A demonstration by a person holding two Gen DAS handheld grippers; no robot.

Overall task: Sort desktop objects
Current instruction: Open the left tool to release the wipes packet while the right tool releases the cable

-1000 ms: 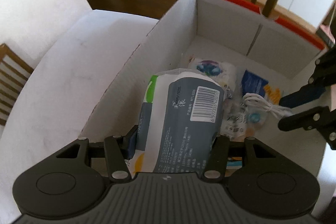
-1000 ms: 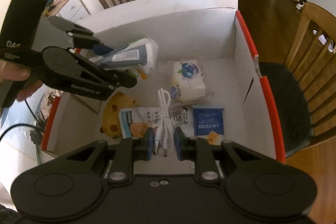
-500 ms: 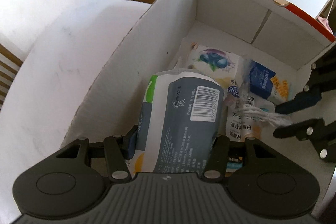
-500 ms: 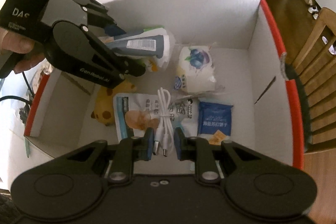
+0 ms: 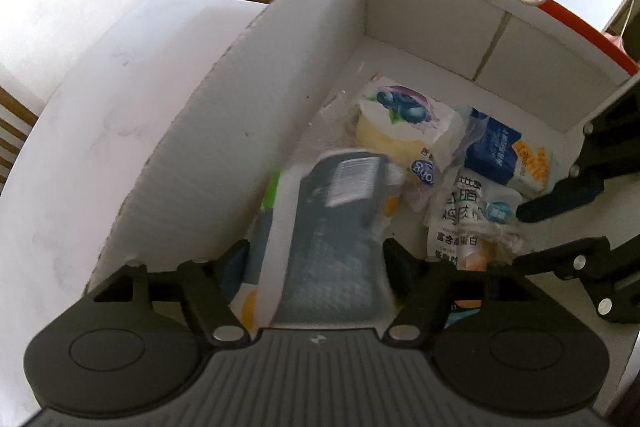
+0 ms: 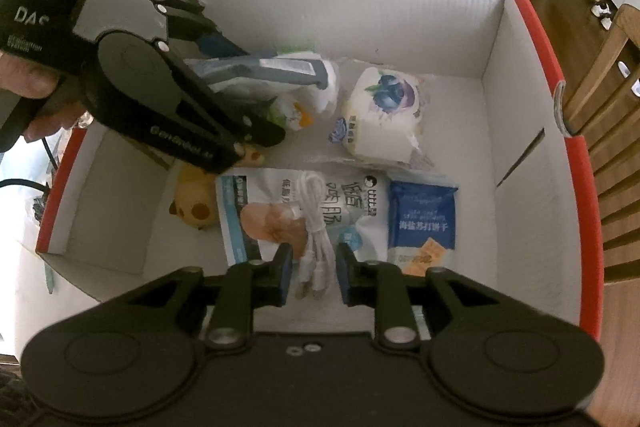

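Note:
A white cardboard box with a red rim (image 5: 320,39) (image 6: 532,27) holds the sorted things. My left gripper (image 5: 316,259) (image 6: 240,87) has its jaws spread, and the grey-and-white tissue pack (image 5: 336,211) (image 6: 272,71) lies blurred between them, low in the box by its wall. My right gripper (image 6: 312,271) (image 5: 560,223) has its jaws apart either side of a coiled white USB cable (image 6: 316,223) (image 5: 500,235), which lies on a white chicken snack bag (image 6: 304,215).
In the box also lie a blueberry bread pack (image 6: 384,111) (image 5: 404,119), a blue cracker packet (image 6: 424,219) (image 5: 504,155) and a yellow plush toy (image 6: 196,203). The box stands on a white table (image 5: 100,107). Wooden chairs (image 6: 612,75) stand around.
Both grippers went lower into the box. The left jaws spread and the tissue pack slipped down between them. The right jaws widened and the cable now rests on the snack bag.

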